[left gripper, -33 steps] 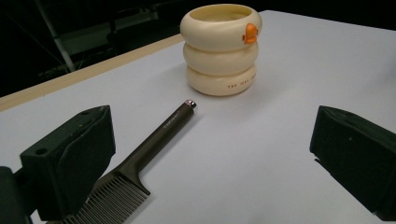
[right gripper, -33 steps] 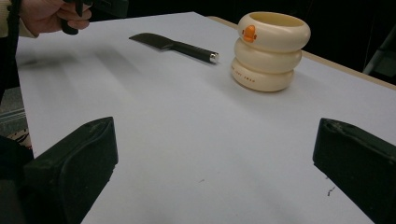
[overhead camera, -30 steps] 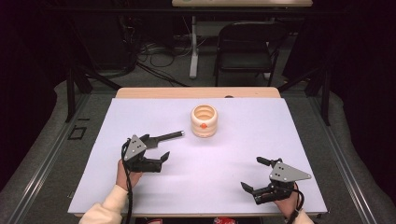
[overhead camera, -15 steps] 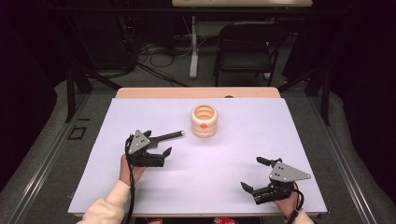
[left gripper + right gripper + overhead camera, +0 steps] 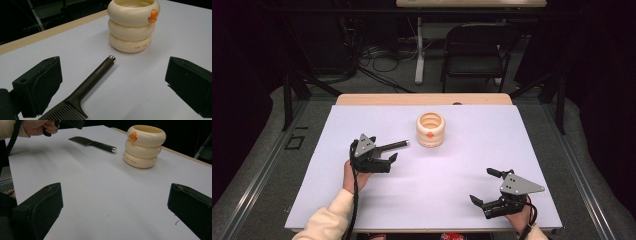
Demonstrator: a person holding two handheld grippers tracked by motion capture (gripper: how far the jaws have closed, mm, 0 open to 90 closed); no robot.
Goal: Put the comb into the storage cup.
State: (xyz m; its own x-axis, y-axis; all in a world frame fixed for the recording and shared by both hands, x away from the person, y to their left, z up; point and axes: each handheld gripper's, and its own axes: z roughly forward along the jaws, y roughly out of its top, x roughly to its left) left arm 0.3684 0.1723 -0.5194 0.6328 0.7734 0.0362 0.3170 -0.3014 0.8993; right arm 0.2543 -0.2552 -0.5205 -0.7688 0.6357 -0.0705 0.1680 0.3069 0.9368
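Comb (image 5: 87, 85) lies flat, handle toward cup (image 5: 132, 25).

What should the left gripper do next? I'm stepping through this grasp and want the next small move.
Probably ease the left gripper down and close on the comb. Its jaws stand open on either side of the comb's handle, which lies flat on the table, pointing at the cream cup. The right gripper rests open, far off.

We see the white counter (image 5: 452, 170) evenly lit from above, its surroundings dark (shadows stay soft); near jaws look blurred.
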